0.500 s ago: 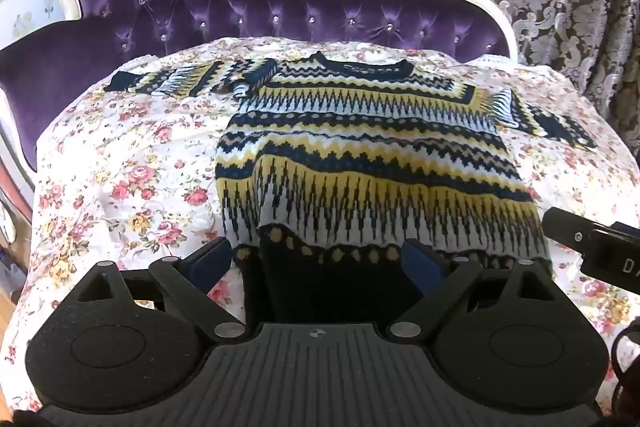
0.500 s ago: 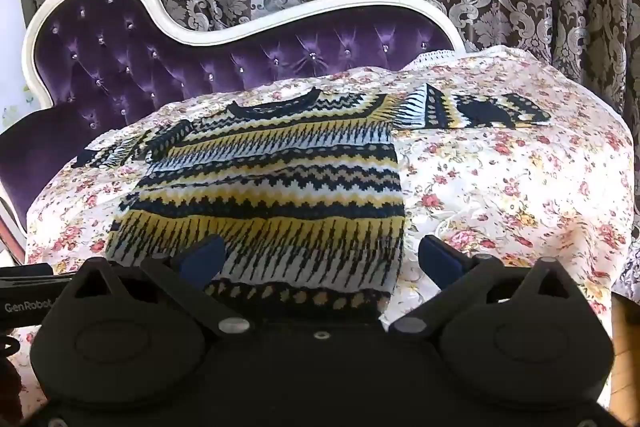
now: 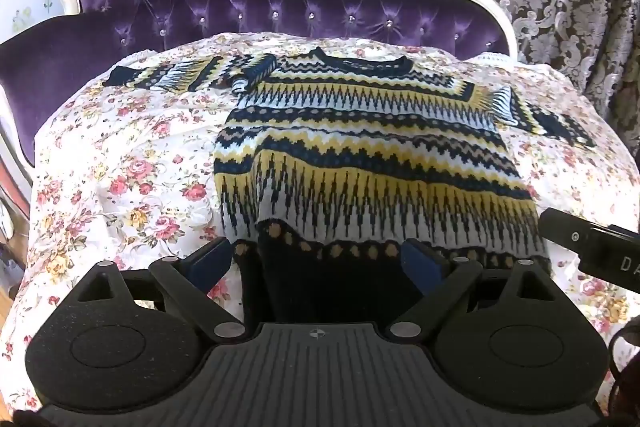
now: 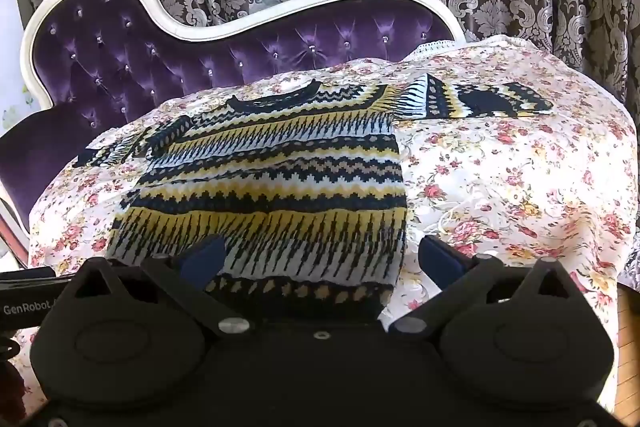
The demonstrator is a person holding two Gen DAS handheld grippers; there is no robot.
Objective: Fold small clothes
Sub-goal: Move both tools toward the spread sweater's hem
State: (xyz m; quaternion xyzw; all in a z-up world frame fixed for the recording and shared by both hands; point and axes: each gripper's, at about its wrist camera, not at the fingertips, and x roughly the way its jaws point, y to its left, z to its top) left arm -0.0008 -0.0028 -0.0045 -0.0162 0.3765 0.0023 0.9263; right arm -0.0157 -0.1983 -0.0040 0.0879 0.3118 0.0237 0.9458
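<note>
Sweater (image 3: 360,155) lies flat, face up, on the floral sheet (image 3: 120,179) over the purple sofa (image 3: 160,7); collar at 12 o'clock, hem at 6, sleeves spread toward 10 and 2 o'clock. Left gripper (image 3: 316,259) sits at the hem's left part, fingers apart, straddling the hem edge, nothing clamped. Right gripper (image 4: 320,259) sits at the hem's right corner, fingers likewise apart, empty.

Judgement: folding has not begun; the step in hand is lining up a two-point grasp on the hem. Next move calls for both grippers to close on the hem through both layers, then carry it toward 12 o'clock evenly. Left sleeve shows a fold near the shoulder; flatten it first.
</note>
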